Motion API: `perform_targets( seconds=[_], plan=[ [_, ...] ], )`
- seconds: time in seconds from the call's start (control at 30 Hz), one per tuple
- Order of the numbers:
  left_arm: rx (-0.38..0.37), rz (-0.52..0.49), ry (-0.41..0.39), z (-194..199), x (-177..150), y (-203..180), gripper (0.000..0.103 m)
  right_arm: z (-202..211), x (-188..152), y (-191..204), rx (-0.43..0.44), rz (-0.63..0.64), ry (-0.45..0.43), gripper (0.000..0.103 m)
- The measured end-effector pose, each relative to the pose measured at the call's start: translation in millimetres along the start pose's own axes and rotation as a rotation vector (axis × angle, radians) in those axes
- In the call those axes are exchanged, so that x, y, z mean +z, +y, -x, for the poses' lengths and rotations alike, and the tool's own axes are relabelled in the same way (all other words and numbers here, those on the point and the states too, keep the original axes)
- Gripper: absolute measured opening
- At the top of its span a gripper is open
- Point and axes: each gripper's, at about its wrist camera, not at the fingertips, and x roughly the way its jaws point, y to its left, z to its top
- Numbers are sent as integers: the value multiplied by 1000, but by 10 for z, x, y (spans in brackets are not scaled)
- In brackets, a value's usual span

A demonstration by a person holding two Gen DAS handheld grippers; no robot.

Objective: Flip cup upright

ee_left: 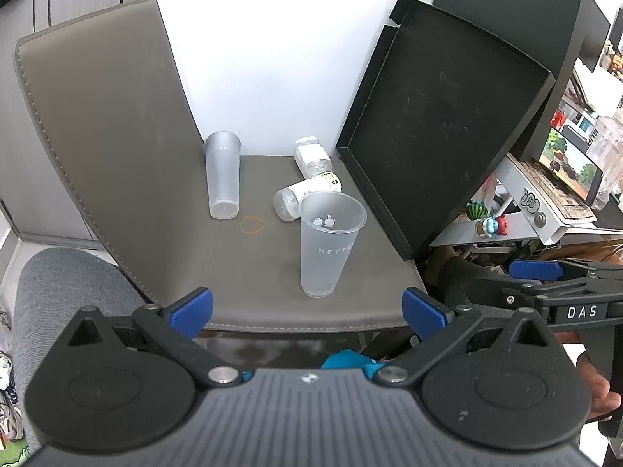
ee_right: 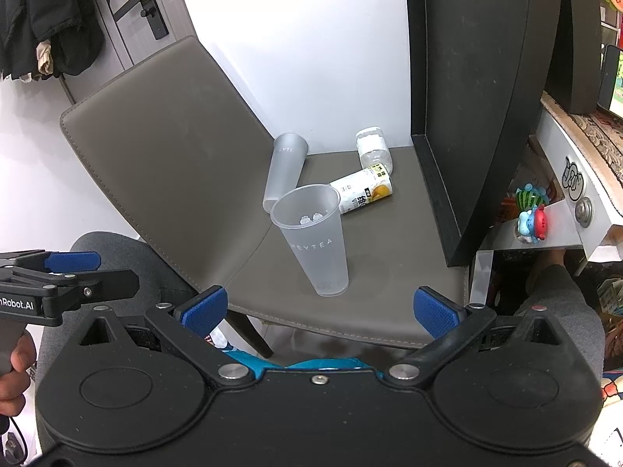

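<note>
The near cup (ee_left: pixel 329 241) is standing upright, mouth up, on the chair seat (ee_left: pixel 249 295), straight ahead of both grippers. A second cup (ee_left: pixel 222 175) is standing mouth-down further off, left of the bottles (ee_left: pixel 307 179). Left gripper (ee_left: pixel 307 311) and right gripper (ee_right: pixel 319 309) are holding spread wide, empty. Judgement: approach the inverted cup mid-wall, squeezing lightly.

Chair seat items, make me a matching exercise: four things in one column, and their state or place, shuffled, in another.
Things:
1. near frosted cup
2. far frosted cup
3. labelled bottle
4. rubber band

States:
A. lying on its side behind the near cup
B. flat on the seat, orange loop
C. upright, mouth up
D. mouth down, by the backrest

Pairs: 1-C, 2-D, 3-A, 4-B
</note>
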Motion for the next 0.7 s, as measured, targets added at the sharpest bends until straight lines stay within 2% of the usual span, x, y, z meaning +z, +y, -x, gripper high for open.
perform_targets(
  seconds=[0.7],
  plan=[
    [-21,-17,-26,81,26,10,103,33,12,-5,-3,6,-5,103]
  ],
)
